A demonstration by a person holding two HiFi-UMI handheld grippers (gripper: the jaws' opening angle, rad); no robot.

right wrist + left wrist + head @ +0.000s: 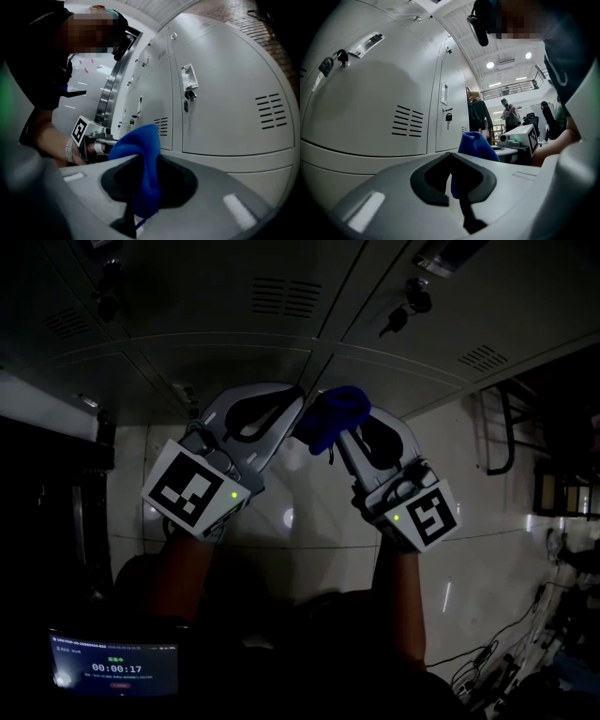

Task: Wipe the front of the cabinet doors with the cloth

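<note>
A blue cloth (333,413) is bunched in my right gripper (339,426), which is shut on it; in the right gripper view the cloth (143,159) fills the gap between the jaws of that gripper (143,164). My left gripper (296,397) sits just left of the cloth with its jaws closed tip to tip. In the left gripper view the cloth (477,145) shows just past the tips of the left gripper (451,157). Both grippers hover low, close to the grey cabinet doors (234,343), (370,108), (225,103), and neither touches them.
The doors have vent slots, label holders and locks; a padlock (448,116) hangs on one, keys (403,310) on another. A glossy tiled floor (309,512) lies below. A dark metal frame (497,427) stands to the right. People (508,112) stand far off.
</note>
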